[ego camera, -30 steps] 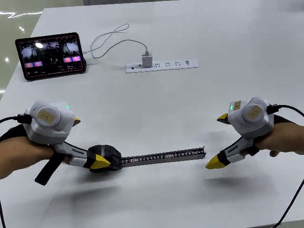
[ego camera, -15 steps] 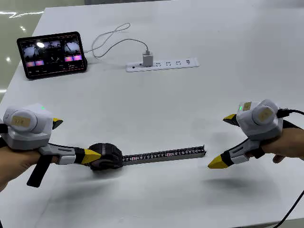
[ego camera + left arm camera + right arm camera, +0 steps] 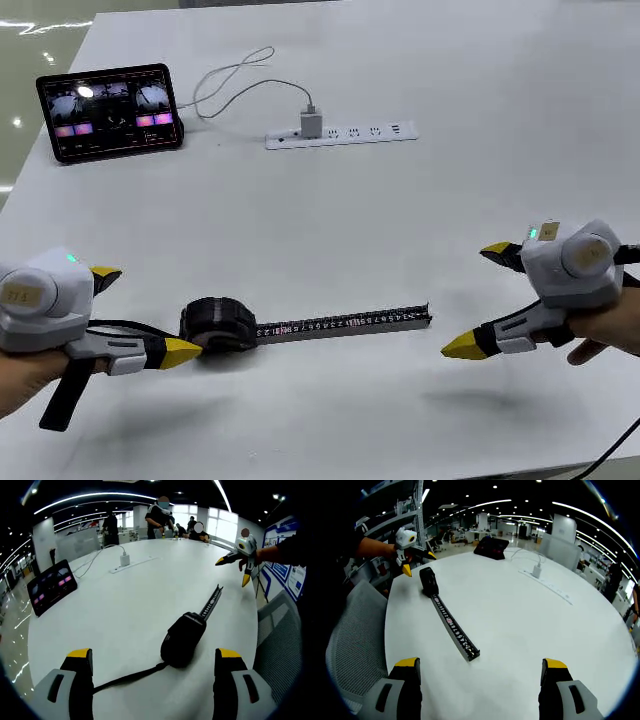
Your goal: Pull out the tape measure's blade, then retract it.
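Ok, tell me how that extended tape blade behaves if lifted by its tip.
The long, thin dark blade lies flat on the white table, so it would probably bend and sag. Its chunky black case sits free, ungripped, so it may drag or swivel.

The blade (image 3: 345, 323) bears numerals too small to read.

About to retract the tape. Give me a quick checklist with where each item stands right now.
1. Blade pulled out and flat on the table: ok.
2. Left gripper open, apart from the tape measure case: ok.
3. Right gripper open, apart from the blade's far end: ok.
4. Whether the blade is locked: cannot tell.
5. Strap free of the left gripper: cannot tell; it runs from the case in between the jaws.
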A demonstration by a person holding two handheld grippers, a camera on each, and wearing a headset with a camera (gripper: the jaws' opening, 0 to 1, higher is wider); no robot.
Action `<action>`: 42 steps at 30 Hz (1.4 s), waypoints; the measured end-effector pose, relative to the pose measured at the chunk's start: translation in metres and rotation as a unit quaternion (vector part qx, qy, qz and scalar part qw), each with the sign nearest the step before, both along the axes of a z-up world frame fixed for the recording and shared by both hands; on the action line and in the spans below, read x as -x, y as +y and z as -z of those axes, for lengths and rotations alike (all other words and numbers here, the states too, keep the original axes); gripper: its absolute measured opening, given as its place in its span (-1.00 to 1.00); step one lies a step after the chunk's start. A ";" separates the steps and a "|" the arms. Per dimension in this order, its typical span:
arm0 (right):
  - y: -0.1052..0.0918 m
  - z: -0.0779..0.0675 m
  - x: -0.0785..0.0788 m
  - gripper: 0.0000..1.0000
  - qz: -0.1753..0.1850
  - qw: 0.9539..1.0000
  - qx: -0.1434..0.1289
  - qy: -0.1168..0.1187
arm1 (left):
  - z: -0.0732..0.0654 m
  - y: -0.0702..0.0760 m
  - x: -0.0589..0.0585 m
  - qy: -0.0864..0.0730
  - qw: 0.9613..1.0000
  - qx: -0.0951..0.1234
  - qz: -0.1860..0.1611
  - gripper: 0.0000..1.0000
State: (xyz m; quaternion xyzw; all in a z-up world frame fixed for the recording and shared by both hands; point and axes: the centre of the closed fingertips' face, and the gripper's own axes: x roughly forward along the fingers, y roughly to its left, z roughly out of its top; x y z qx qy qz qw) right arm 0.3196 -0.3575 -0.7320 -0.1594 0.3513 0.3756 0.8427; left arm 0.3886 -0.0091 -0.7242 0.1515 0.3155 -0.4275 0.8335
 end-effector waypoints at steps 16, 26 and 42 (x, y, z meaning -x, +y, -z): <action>-0.016 -0.004 0.029 0.98 0.043 0.999 -0.009 -0.015 | -0.011 0.027 0.012 -0.040 0.998 0.007 -0.037 0.98; -0.033 -0.004 0.053 0.98 0.047 0.999 0.004 -0.016 | -0.004 0.044 0.027 -0.031 0.999 -0.002 -0.042 0.98; -0.044 -0.003 0.076 0.98 0.048 0.999 0.011 0.001 | 0.001 0.050 0.053 -0.017 0.999 0.007 -0.049 0.98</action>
